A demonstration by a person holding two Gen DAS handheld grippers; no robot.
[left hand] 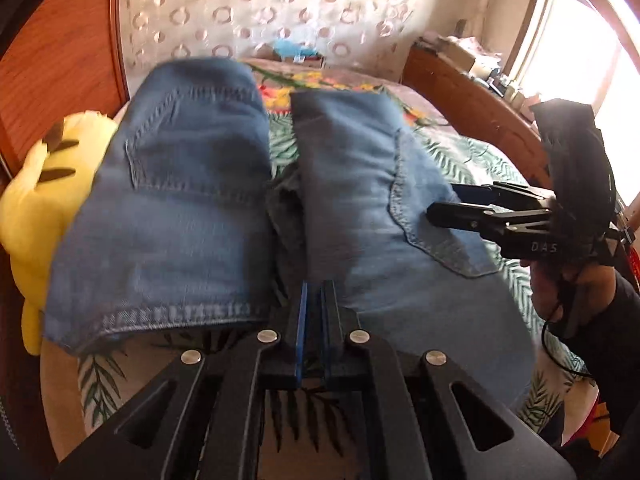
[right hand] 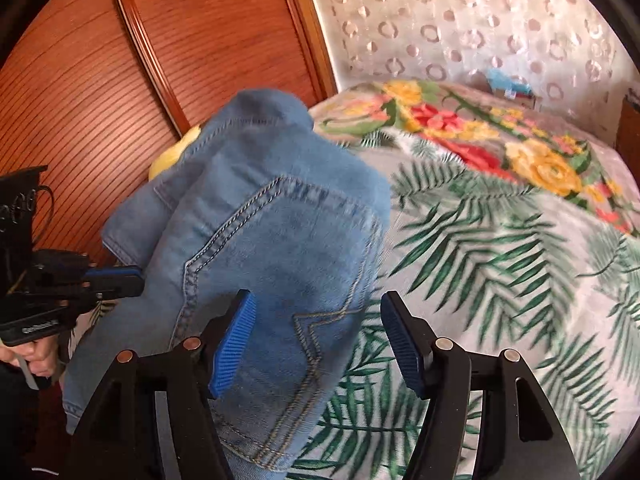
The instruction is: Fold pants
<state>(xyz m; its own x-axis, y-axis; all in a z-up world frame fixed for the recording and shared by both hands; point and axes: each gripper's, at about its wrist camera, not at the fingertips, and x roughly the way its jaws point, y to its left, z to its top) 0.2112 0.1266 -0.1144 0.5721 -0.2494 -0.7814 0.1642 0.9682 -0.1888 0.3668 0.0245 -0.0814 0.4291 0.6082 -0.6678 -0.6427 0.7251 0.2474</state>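
Showing "DAS": right claw [left hand: 434, 210]

Daylight enters from the window [left hand: 576, 40] at two o'clock, overexposed with glare. Motion blur softens the jeans [left hand: 168, 184] and bedspread [right hand: 500, 248]. Fisheye curvature and dark vignetting mark all edges.

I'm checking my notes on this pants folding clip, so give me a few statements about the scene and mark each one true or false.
1. The jeans lie on a leaf-print bedspread. True.
2. The right gripper is shut. False: its jaws stand wide apart.
3. A yellow plush toy sits beside the jeans. True.
4. The left gripper is wide open. False: its jaws are together at the denim.
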